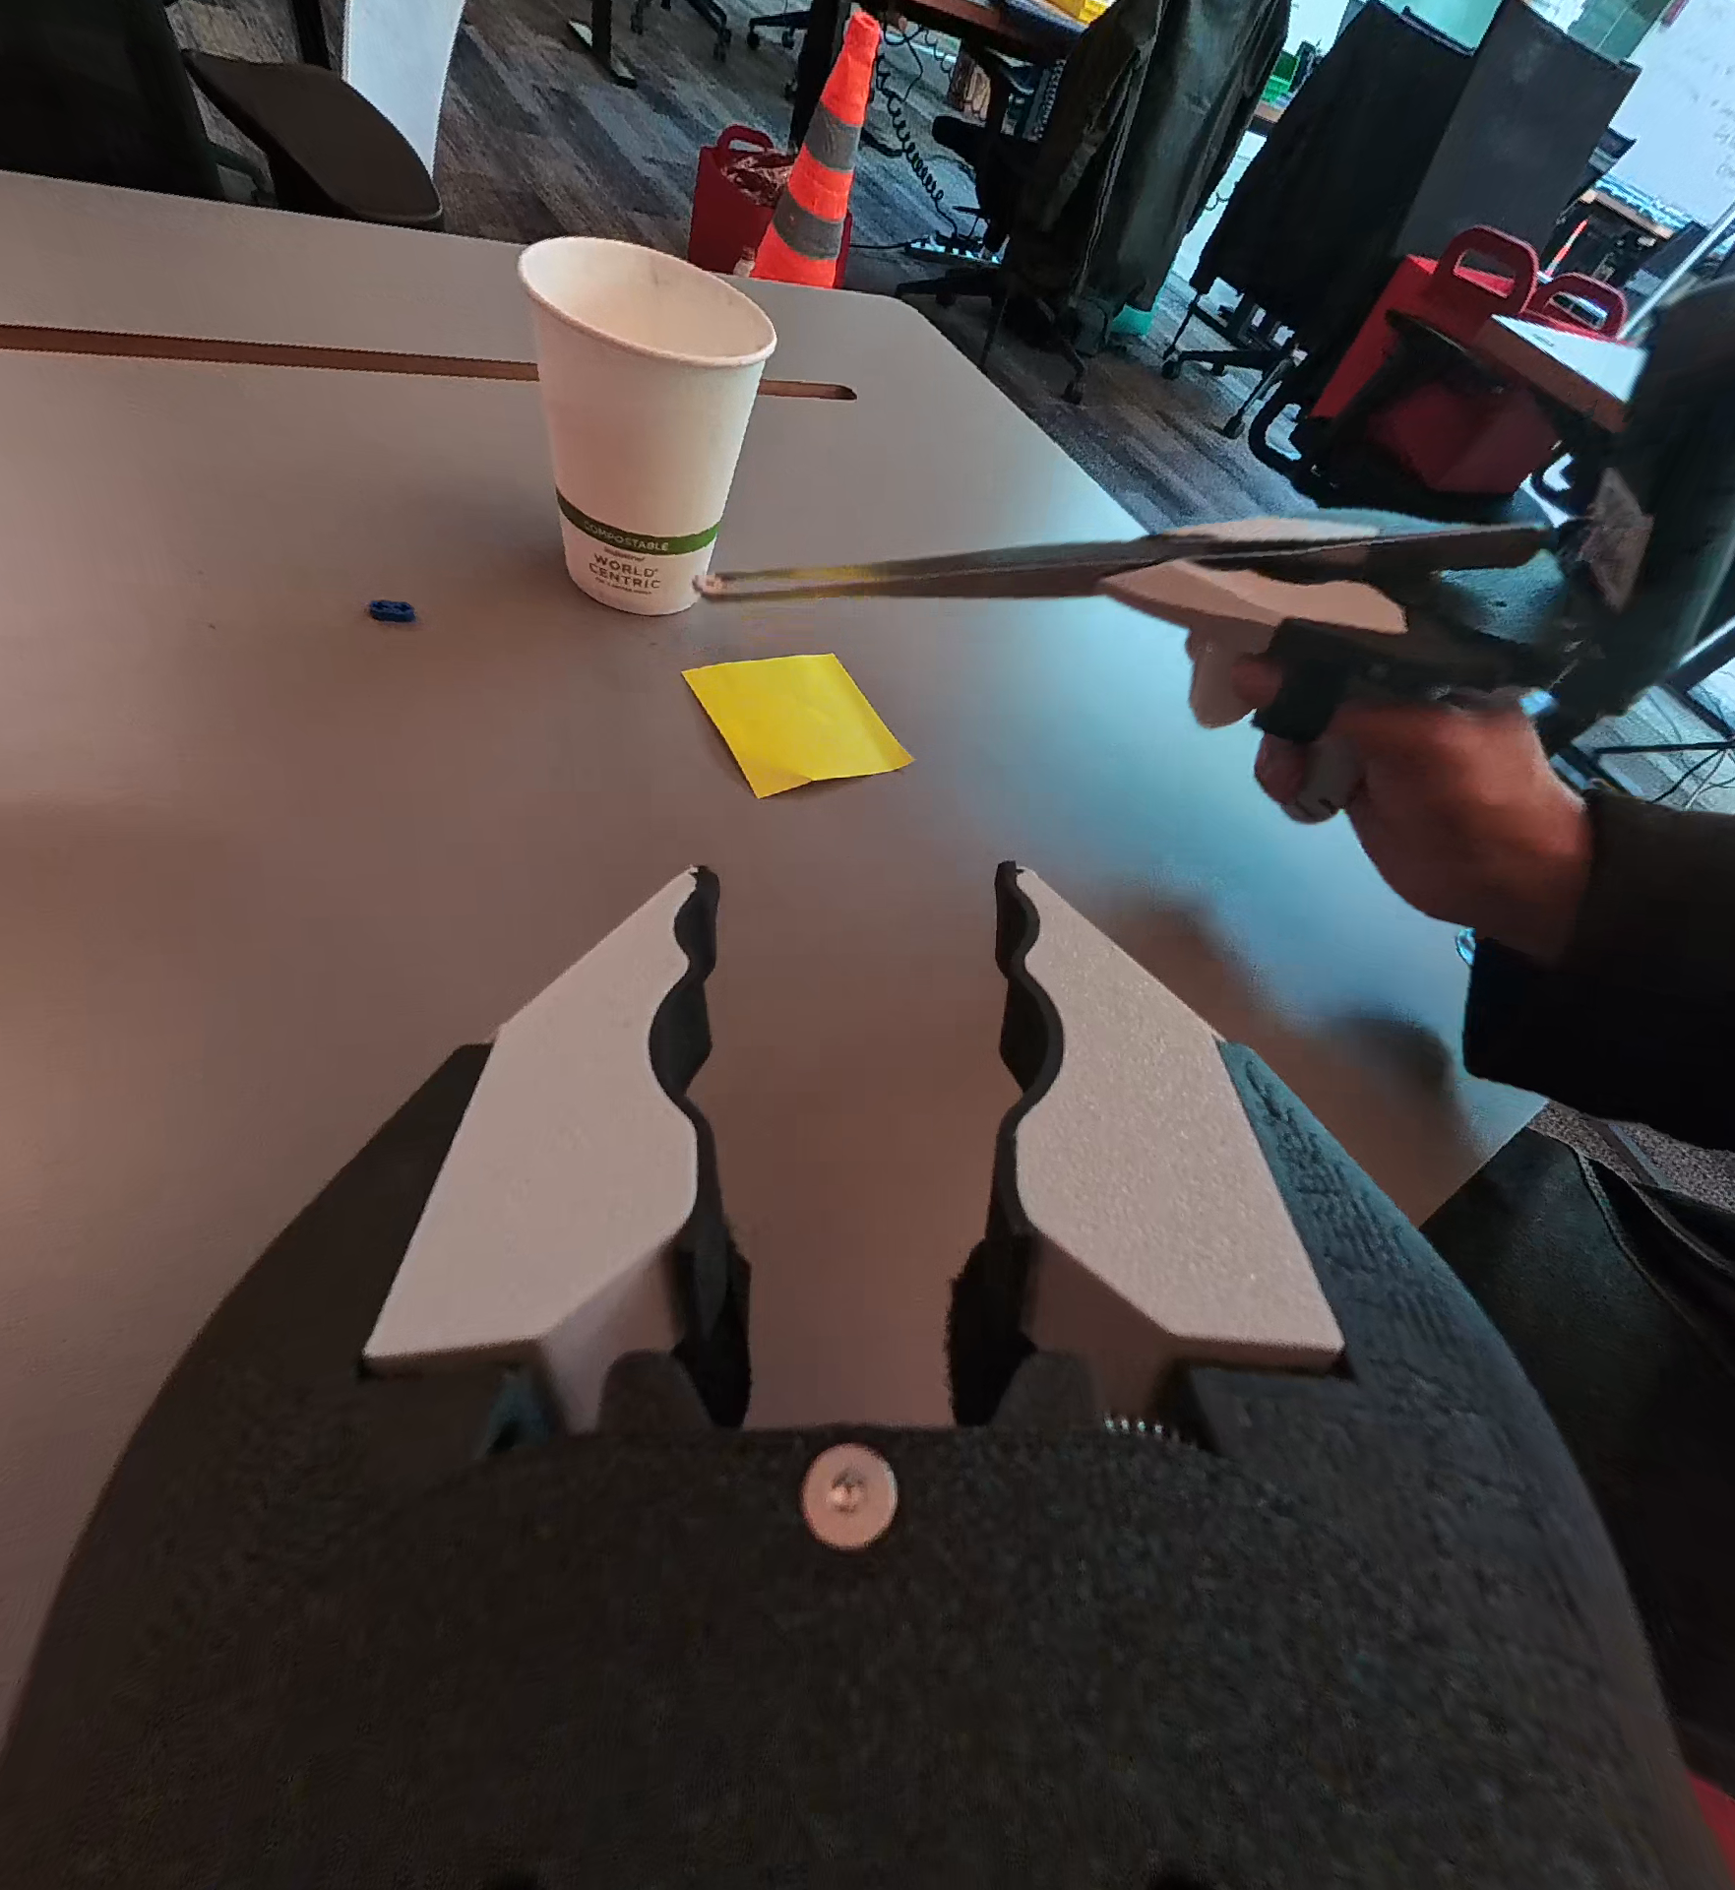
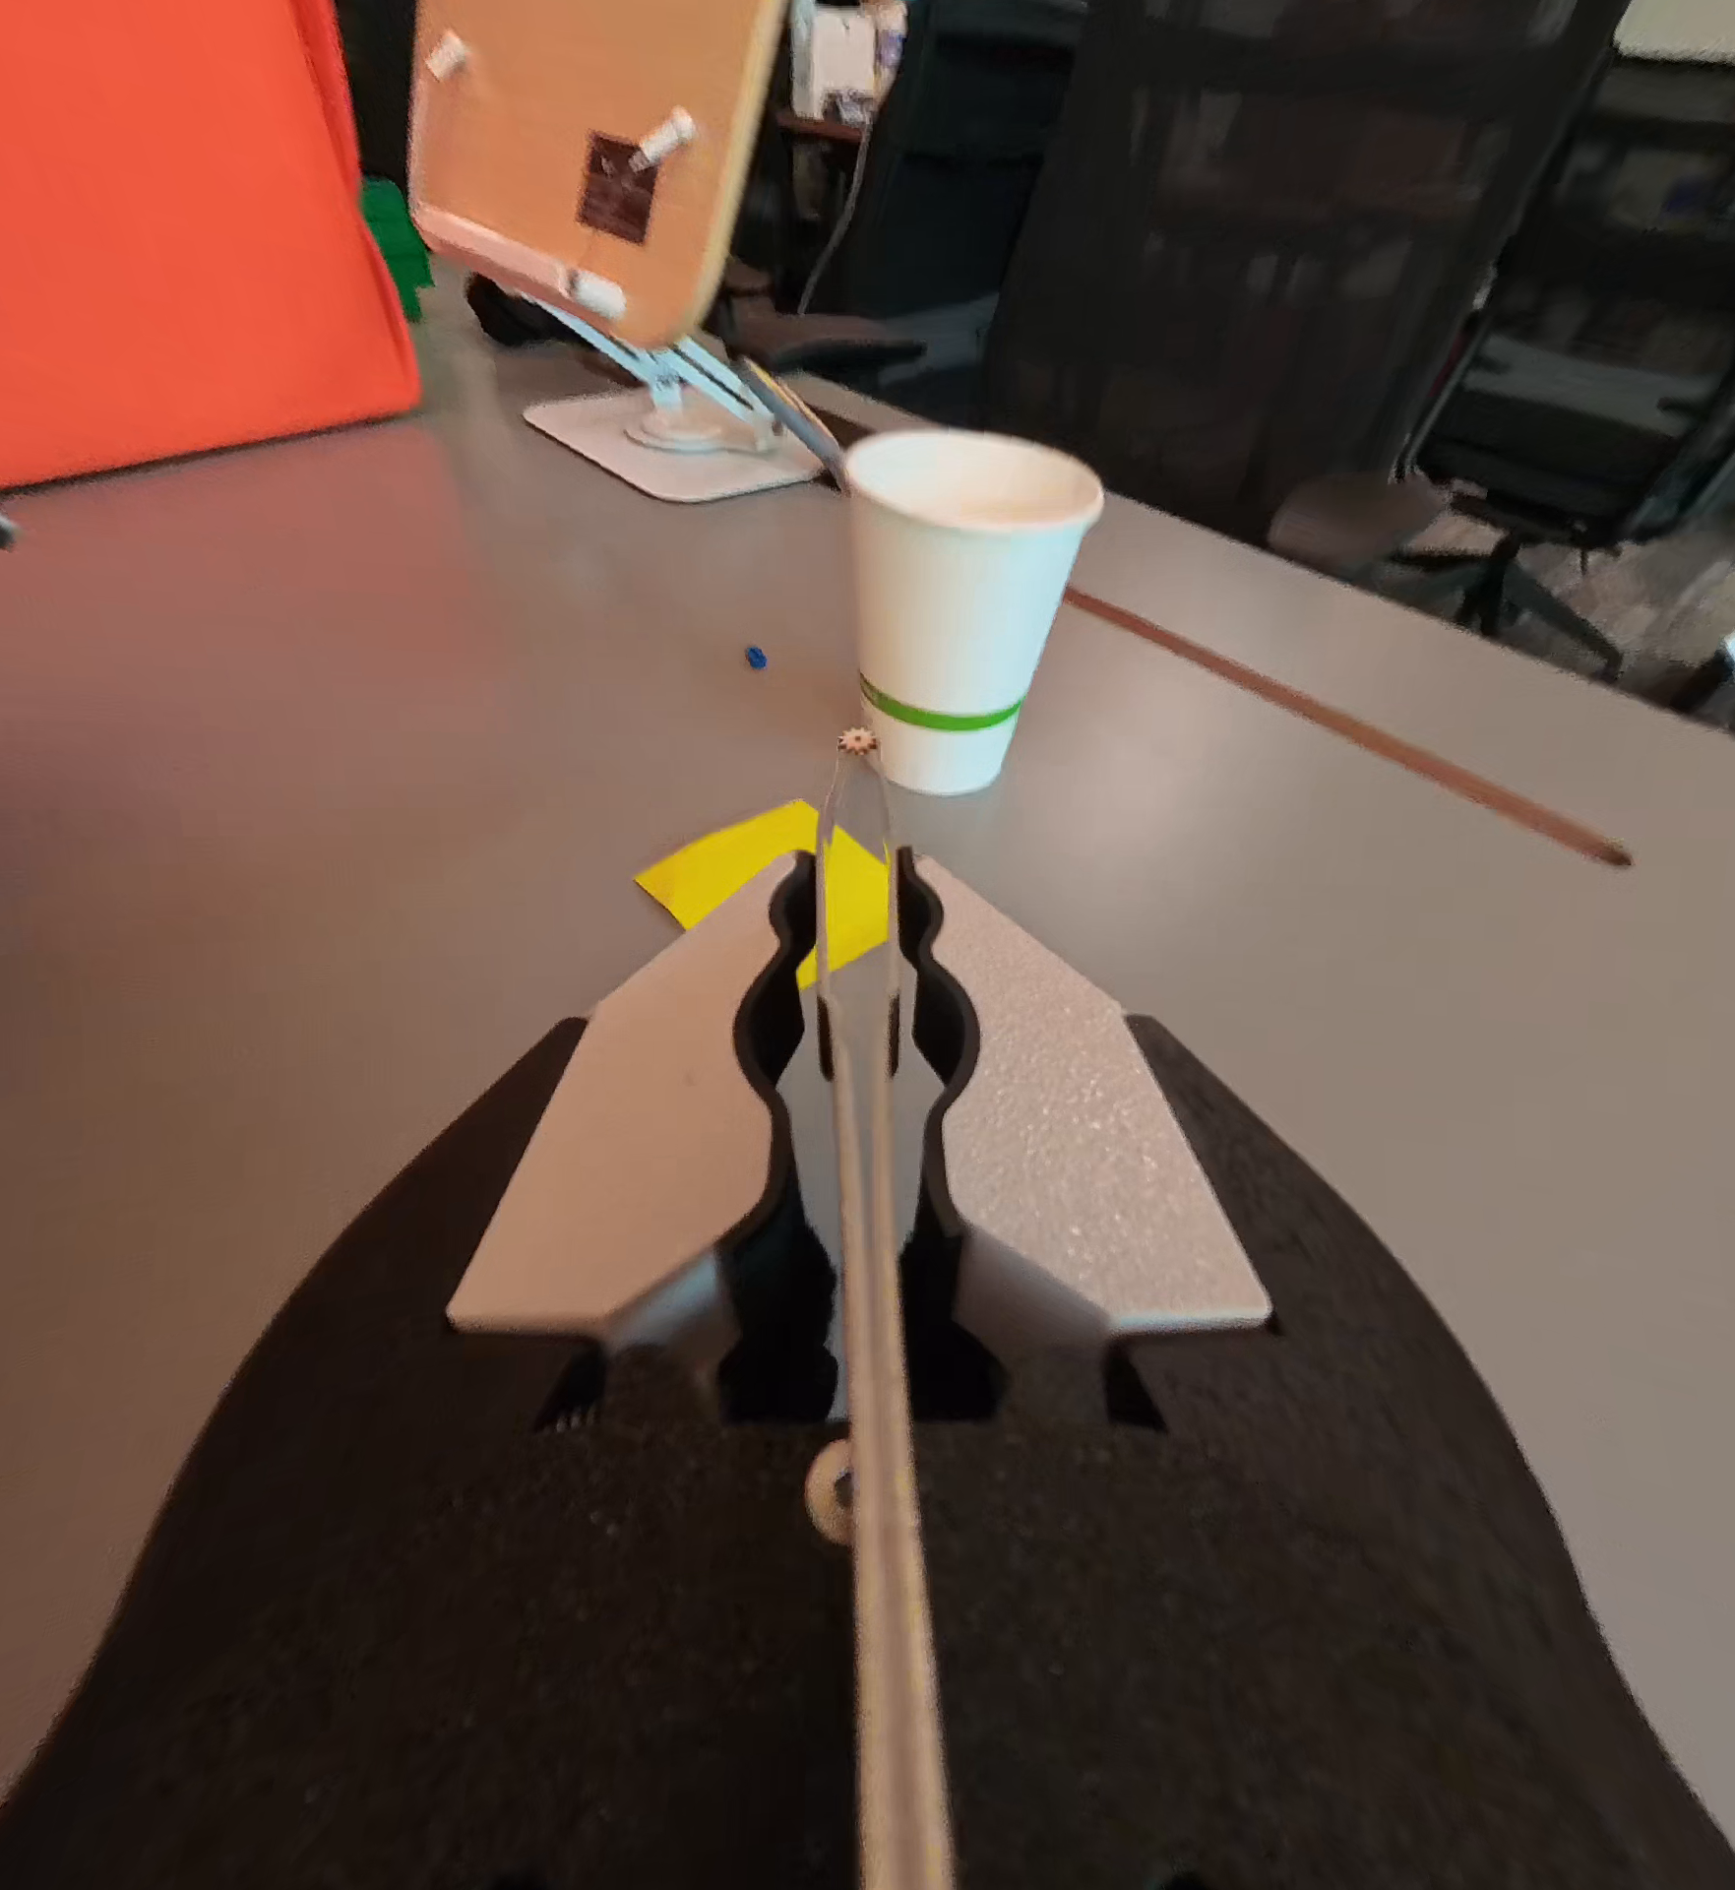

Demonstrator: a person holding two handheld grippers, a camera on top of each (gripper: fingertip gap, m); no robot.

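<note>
Table [image 1: 229, 818]: grey, matte, fills most of both views; a long dark slot runs across its far part, upper left in the left wrist view, right of centre in the right wrist view.

Orange panel [image 2: 127, 235]: upper left of the right wrist view, standing on the table. Beside it, a tan board on a white stand [image 2: 679, 430].

Room: office chairs, hung coats, a striped traffic cone [image 1: 827, 174] and red bins along the top of the left wrist view.

Left tongs [image 1: 853, 880]: lower centre, apart, holding nothing, above bare table.

Right tongs [image 2: 848, 869]: closed onto long metal tweezers [image 2: 858, 1176] that run forward between them; seen from the side at right in the left wrist view, with a hand [image 1: 1405, 788] on the grip.

Paper cup [image 1: 643, 430]: white with a green band, upright, open, centre top.

Yellow paper note [image 1: 796, 721]: flat on the table, just in front of the cup.

Blue part [image 1: 393, 612]: small, alone, left of the cup.

Tiny toothed gear [image 2: 856, 739]: pinched at the tweezer tips, beside the cup's base.

Hazards, judged: the gear could slip or spring from the tips if the squeeze eases or overtightens; so small a piece would be hard to find on the grey table. The tweezer tips are close to the cup's foot, and a nudge could tip the light cup.
</note>
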